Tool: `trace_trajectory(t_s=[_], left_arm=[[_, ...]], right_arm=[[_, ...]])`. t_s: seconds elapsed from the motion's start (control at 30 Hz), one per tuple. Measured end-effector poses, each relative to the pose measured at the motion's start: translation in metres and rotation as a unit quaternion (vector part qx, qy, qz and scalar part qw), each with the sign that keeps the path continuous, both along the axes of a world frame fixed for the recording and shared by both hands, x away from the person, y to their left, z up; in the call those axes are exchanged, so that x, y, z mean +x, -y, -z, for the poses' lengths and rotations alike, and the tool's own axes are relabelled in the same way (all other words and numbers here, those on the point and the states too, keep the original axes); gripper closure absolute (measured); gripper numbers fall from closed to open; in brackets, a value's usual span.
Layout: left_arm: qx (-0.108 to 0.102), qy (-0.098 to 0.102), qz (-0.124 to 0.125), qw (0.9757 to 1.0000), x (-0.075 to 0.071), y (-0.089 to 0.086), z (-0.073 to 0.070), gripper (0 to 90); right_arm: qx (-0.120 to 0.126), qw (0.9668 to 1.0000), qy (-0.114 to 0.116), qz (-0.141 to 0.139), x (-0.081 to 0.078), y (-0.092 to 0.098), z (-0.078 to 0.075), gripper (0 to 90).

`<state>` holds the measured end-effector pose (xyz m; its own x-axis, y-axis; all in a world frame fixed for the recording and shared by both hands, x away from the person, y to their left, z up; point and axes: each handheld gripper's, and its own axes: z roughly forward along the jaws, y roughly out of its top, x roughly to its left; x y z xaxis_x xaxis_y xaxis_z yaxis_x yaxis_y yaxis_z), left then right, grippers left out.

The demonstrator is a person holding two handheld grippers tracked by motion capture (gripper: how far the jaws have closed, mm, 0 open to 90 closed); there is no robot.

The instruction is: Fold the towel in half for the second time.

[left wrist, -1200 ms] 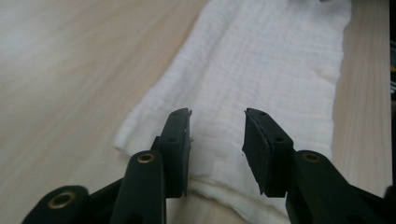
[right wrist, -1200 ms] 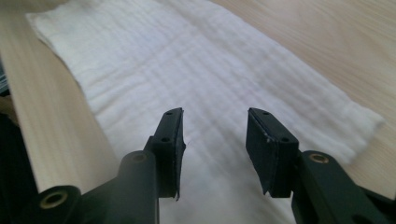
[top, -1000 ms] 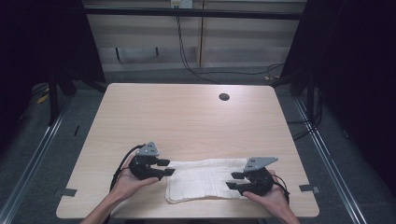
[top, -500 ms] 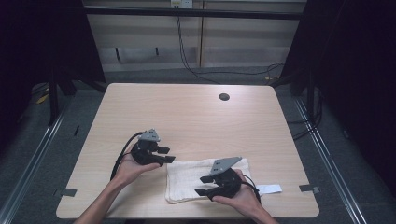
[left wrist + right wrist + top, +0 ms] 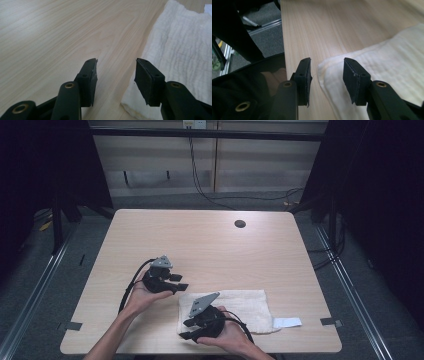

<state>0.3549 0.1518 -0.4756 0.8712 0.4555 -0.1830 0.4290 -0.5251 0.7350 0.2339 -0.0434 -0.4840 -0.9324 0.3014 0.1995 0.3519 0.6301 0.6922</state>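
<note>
The right gripper [image 5: 186, 330] and its hand cover part of the white cloth [image 5: 250, 305]. The left gripper view cuts the cloth off at its right edge. The small dark disc [image 5: 240, 224] is too small to identify.

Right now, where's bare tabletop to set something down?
Free: the whole far half of the table, up to the dark hole. Crowded: near edge, with the towel, left gripper and right gripper.

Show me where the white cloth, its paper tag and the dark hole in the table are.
white cloth [image 5: 247, 302], high view, its bare right half.
paper tag [image 5: 287, 322], high view, its middle.
dark hole [image 5: 240, 224], high view, its centre.
</note>
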Motion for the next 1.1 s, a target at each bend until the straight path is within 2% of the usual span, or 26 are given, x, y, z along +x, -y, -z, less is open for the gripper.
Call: trace_trajectory(t_s=[0.03,0.07,0.1,0.13,0.17,0.2,0.23,0.27,0.3,0.37,0.47,0.5,0.63,0.73,0.77,0.83,0.87,0.9,1.0,1.07,1.1], left_arm=[[0.005,0.004,-0.002,1.0000,-0.002,-0.002,-0.002,52.7],[0.005,0.004,-0.002,1.0000,-0.002,-0.002,-0.002,52.2],[0.002,0.001,-0.003,1.0000,-0.004,-0.007,-0.002,51.9],[0.002,0.001,-0.003,1.0000,-0.004,-0.007,-0.002,50.5],[0.006,-0.005,-0.006,0.9999,-0.005,-0.011,0.001,50.1],[0.006,-0.005,-0.006,0.9999,-0.005,-0.011,0.001,49.9],[0.014,-0.010,-0.008,0.9998,-0.006,-0.012,0.005,49.2],[0.014,-0.010,-0.008,0.9998,-0.006,-0.012,0.005,49.7],[0.021,-0.018,-0.001,0.9996,-0.006,-0.012,0.009,49.9],[0.024,-0.019,0.001,0.9995,-0.006,-0.011,0.010,51.1],[0.020,-0.023,0.006,0.9995,-0.007,-0.010,0.011,51.1],[0.023,-0.025,0.013,0.9993,-0.007,-0.008,0.012,51.3],[0.039,-0.028,0.030,0.9984,-0.011,0.003,0.019,51.7],[0.051,-0.022,0.037,0.9978,-0.014,0.010,0.018,52.6],[0.049,-0.024,0.038,0.9978,-0.015,0.010,0.018,53.0],[0.055,-0.015,0.039,0.9976,-0.016,0.010,0.019,56.0],[0.054,-0.017,0.041,0.9976,-0.016,0.010,0.019,58.5],[0.057,-0.011,0.048,0.9972,-0.017,0.010,0.019,68.3],[0.057,-0.010,0.047,0.9972,-0.017,0.010,0.020,83.0],[0.044,-0.024,0.041,0.9979,-0.015,0.012,0.021,84.7],[0.048,-0.024,0.042,0.9976,-0.013,0.011,0.021,85.1]], right_arm=[[-0.012,0.9999,0.006,0.002,-0.001,-0.004,0.003,59.3],[-0.012,0.9999,0.006,0.002,-0.001,-0.004,0.003,59.3],[-0.014,0.9997,0.021,0.000,-0.002,-0.006,0.006,57.2],[-0.014,0.9997,0.021,0.000,-0.002,-0.006,0.006,57.2],[-0.020,0.9990,0.040,-0.005,-0.006,-0.008,0.012,57.3],[-0.020,0.9990,0.040,-0.005,-0.006,-0.008,0.012,57.3],[-0.020,0.9987,0.047,-0.001,-0.008,-0.007,0.013,61.0],[-0.020,0.9987,0.047,-0.001,-0.008,-0.007,0.013,61.0],[-0.024,0.9975,0.066,0.000,-0.008,-0.007,0.013,67.9],[-0.029,0.9969,0.073,0.007,-0.008,-0.007,0.013,74.9],[-0.027,0.9972,0.068,0.014,-0.007,-0.006,0.013,78.2],[-0.025,0.9973,0.067,0.019,-0.005,-0.006,0.014,81.4],[-0.020,0.9979,0.056,0.025,-0.003,-0.005,0.014,83.7],[-0.017,0.9975,0.059,0.036,-0.005,-0.005,0.015,83.9],[-0.018,0.9976,0.058,0.033,-0.004,-0.006,0.015,84.0],[-0.017,0.9980,0.050,0.034,-0.003,-0.005,0.015,84.2],[-0.017,0.9980,0.049,0.035,-0.003,-0.005,0.015,84.2],[-0.018,0.9980,0.047,0.037,-0.002,-0.006,0.014,84.5],[-0.016,0.9981,0.045,0.038,-0.002,-0.006,0.014,84.8],[-0.017,0.9983,0.042,0.036,0.000,-0.006,0.014,84.8],[-0.021,0.9984,0.040,0.035,0.000,-0.007,0.013,85.0]])
